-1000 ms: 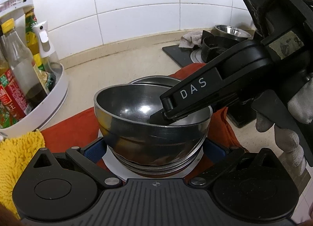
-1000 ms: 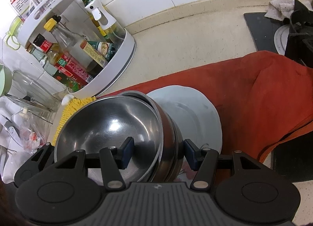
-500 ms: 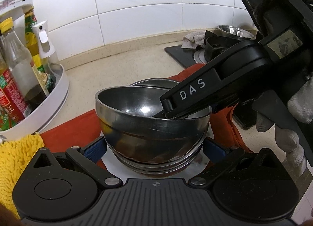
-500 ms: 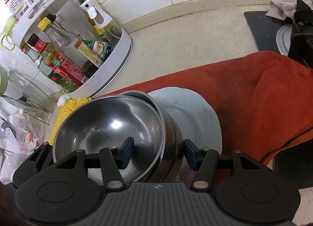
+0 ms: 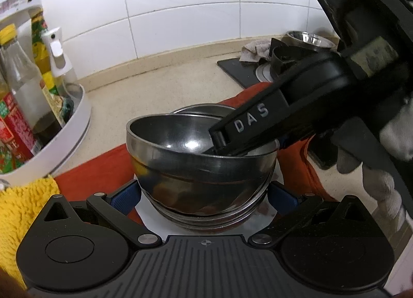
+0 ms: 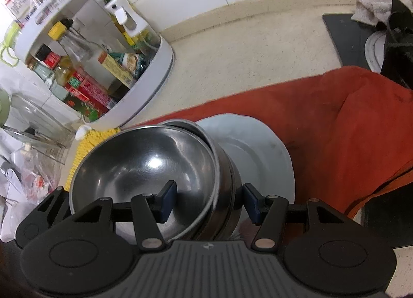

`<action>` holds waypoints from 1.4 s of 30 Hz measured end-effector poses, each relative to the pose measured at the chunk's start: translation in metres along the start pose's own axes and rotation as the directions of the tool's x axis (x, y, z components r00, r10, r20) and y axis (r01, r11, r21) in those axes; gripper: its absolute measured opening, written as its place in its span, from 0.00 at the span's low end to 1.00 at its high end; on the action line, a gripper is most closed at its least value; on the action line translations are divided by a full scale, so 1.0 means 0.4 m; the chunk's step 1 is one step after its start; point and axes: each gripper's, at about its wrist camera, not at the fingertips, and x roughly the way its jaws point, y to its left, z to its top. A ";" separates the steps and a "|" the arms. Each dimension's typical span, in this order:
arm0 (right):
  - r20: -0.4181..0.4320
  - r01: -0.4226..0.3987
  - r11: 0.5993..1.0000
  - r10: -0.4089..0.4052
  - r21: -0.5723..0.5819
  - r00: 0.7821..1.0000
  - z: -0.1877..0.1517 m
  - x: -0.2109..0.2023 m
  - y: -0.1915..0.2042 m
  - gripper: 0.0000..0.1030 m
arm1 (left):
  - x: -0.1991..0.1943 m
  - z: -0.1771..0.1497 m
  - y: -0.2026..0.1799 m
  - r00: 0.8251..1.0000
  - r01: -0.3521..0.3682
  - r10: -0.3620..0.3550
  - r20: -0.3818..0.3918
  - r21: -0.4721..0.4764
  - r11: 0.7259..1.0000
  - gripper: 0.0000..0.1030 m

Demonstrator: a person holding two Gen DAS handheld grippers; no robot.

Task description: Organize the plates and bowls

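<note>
Several steel bowls (image 5: 206, 210) are nested on a pale plate (image 6: 258, 153), which lies on an orange-red cloth (image 6: 348, 130). The top bowl (image 5: 180, 140) sits crooked in the stack, its left rim raised, and it is offset to the left (image 6: 144, 169). My right gripper (image 6: 209, 201) straddles the bowls' near walls: one blue pad is inside the top bowl, the other outside the stack, and the jaws stand apart. It reaches in from the right in the left wrist view (image 5: 249, 143), held by a gloved hand (image 5: 387, 143). My left gripper (image 5: 204, 196) is open, one pad on each side of the lower stack.
A white turntable rack of sauce bottles (image 6: 155, 71) stands on the beige counter to the left. A yellow shaggy cloth (image 5: 23, 200) lies beside the stack. At the back right is a black stove (image 6: 348, 37) with a grey rag (image 5: 255, 50) and a steel pot (image 5: 307, 37).
Hardly anything: the right wrist view has drifted a little, so the rack sits further right. The bowls and both grippers keep their places.
</note>
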 end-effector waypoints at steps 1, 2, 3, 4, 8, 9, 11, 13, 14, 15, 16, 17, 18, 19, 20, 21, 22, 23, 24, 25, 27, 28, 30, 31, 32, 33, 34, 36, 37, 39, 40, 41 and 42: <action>0.005 0.003 1.000 -0.003 0.001 1.000 0.001 0.000 0.001 0.51 | 0.000 0.000 -0.001 1.000 -0.003 0.003 0.000 -0.003 1.000 1.00; 0.010 0.004 1.000 -0.004 -0.001 1.000 0.000 0.001 0.001 0.51 | 0.000 0.001 0.001 1.000 -0.001 0.001 -0.001 -0.008 1.000 1.00; 0.015 0.002 1.000 -0.002 -0.002 1.000 -0.002 0.001 0.001 0.51 | 0.000 0.001 0.001 1.000 0.001 -0.001 -0.003 -0.007 1.000 1.00; 0.017 0.000 1.000 0.000 0.001 1.000 -0.002 0.001 -0.001 0.51 | -0.001 0.000 0.002 1.000 0.002 -0.002 -0.004 -0.005 1.000 1.00; 0.080 0.044 0.998 -0.041 -0.042 0.996 -0.008 -0.025 0.010 0.51 | -0.011 -0.007 -0.001 1.000 -0.011 0.011 0.003 0.009 1.000 1.00; 0.100 0.057 0.997 -0.051 -0.057 0.994 -0.008 -0.036 0.014 0.52 | -0.013 -0.008 -0.002 1.000 -0.014 0.014 0.004 0.011 1.000 1.00; 0.131 0.076 0.995 -0.066 -0.069 0.989 -0.003 -0.053 0.017 0.52 | -0.018 -0.010 0.000 1.000 -0.018 0.018 0.005 0.008 1.000 1.00; 0.154 0.092 0.993 -0.080 -0.074 0.985 -0.002 -0.068 0.015 0.53 | -0.026 -0.012 0.009 1.000 -0.019 0.019 0.005 -0.001 1.000 1.00; 0.162 0.099 0.992 -0.086 -0.073 0.983 -0.002 -0.072 0.014 0.53 | -0.036 -0.015 0.016 1.000 -0.021 0.021 0.011 -0.005 1.000 0.99; 0.169 0.108 0.991 -0.094 -0.074 0.981 -0.003 -0.076 0.014 0.53 | -0.047 -0.018 0.022 1.000 -0.024 0.024 0.020 -0.010 1.000 0.99; 0.177 0.119 0.990 -0.103 -0.079 0.979 -0.005 -0.080 0.014 0.53 | -0.063 -0.023 0.033 0.999 -0.027 0.027 0.036 -0.019 0.999 0.99; 0.187 0.130 0.988 -0.113 -0.081 0.976 -0.008 -0.084 0.014 0.53 | -0.081 -0.027 0.047 0.998 -0.029 0.031 0.058 -0.035 0.999 0.99; 0.196 0.138 0.987 -0.119 -0.085 0.973 -0.011 -0.089 0.014 0.53 | -0.100 -0.030 0.060 0.996 -0.031 0.036 0.078 -0.057 0.998 0.99; 0.207 0.143 0.986 -0.123 -0.088 0.971 -0.016 -0.096 0.014 0.53 | -0.117 -0.031 0.074 0.994 -0.035 0.044 0.105 -0.087 0.996 1.00; 0.217 0.144 0.986 -0.123 -0.088 0.968 -0.020 -0.101 0.016 0.53 | -0.127 -0.030 0.085 0.991 -0.029 0.044 0.129 -0.113 0.993 1.00; 0.225 0.143 0.985 -0.119 -0.095 0.967 -0.025 -0.106 0.019 0.53 | -0.123 -0.025 0.094 0.990 -0.028 0.045 0.137 -0.123 0.992 1.00; 0.223 0.148 0.982 -0.119 -0.115 0.968 -0.028 -0.106 0.026 0.53 | -0.114 -0.018 0.091 0.990 -0.032 0.048 0.129 -0.122 0.992 1.00; 0.215 0.158 0.979 -0.128 -0.131 0.968 -0.028 -0.100 0.033 0.53 | -0.106 -0.013 0.085 0.992 -0.035 0.050 0.120 -0.123 0.992 0.98; 0.214 0.168 0.977 -0.136 -0.135 0.967 -0.027 -0.095 0.041 0.53 | -0.102 -0.011 0.080 0.992 -0.033 0.047 0.115 -0.120 0.992 0.96; 0.213 0.168 0.976 -0.136 -0.138 0.968 -0.027 -0.091 0.047 0.53 | -0.104 -0.014 0.075 0.993 -0.025 0.038 0.113 -0.115 0.993 0.96; 0.224 0.175 0.974 -0.140 -0.143 0.964 -0.031 -0.091 0.055 0.53 | -0.120 -0.030 0.075 0.993 -0.003 0.016 0.120 -0.102 0.995 0.97; 0.235 0.189 0.969 -0.150 -0.156 0.960 -0.036 -0.092 0.061 0.53 | -0.130 -0.037 0.078 0.992 0.000 0.012 0.127 -0.094 0.996 0.97; 0.257 0.218 0.958 -0.166 -0.187 0.952 -0.047 -0.096 0.067 0.53 | -0.158 -0.046 0.095 0.987 0.011 0.009 0.159 -0.121 0.993 0.97; 0.271 0.237 0.951 -0.180 -0.198 0.946 -0.052 -0.098 0.068 0.53 | -0.171 -0.042 0.109 0.984 0.027 0.000 0.178 -0.148 0.989 0.97; 0.282 0.248 0.948 -0.188 -0.197 0.941 -0.055 -0.102 0.068 0.53 | -0.182 -0.036 0.124 0.981 0.047 -0.012 0.195 -0.176 0.983 0.97; 0.286 0.250 0.948 -0.189 -0.195 0.939 -0.056 -0.107 0.067 0.53 | -0.188 -0.030 0.131 0.979 0.051 -0.011 0.202 -0.194 0.980 0.97; 0.287 0.244 0.951 -0.184 -0.191 0.940 -0.057 -0.114 0.067 0.53 | -0.194 -0.029 0.138 0.978 0.039 0.007 0.211 -0.213 0.976 0.97; 0.307 0.243 0.952 -0.178 -0.187 0.935 -0.062 -0.134 0.069 0.53 | -0.198 -0.031 0.143 0.973 0.001 0.055 0.224 -0.241 0.970 0.98; 0.321 0.248 0.949 -0.177 -0.197 0.931 -0.069 -0.148 0.075 0.53 | -0.196 -0.034 0.143 0.973 -0.014 0.072 0.221 -0.253 0.967 0.98; 0.344 0.262 0.943 -0.182 -0.204 0.921 -0.087 -0.171 0.085 0.53 | -0.191 -0.042 0.139 0.975 -0.010 0.070 0.213 -0.273 0.962 0.98; 0.357 0.266 0.941 -0.180 -0.209 0.916 -0.101 -0.184 0.090 0.53 | -0.190 -0.046 0.138 0.975 -0.007 0.068 0.210 -0.282 0.960 0.98; 0.368 0.271 0.939 -0.180 -0.211 0.912 -0.113 -0.194 0.094 0.54 | -0.189 -0.050 0.136 0.976 -0.009 0.072 0.205 -0.292 0.956 0.98; 0.375 0.275 0.938 -0.182 -0.211 0.909 -0.124 -0.200 0.099 0.54 | -0.189 -0.054 0.135 0.977 -0.010 0.074 0.201 -0.302 0.953 0.98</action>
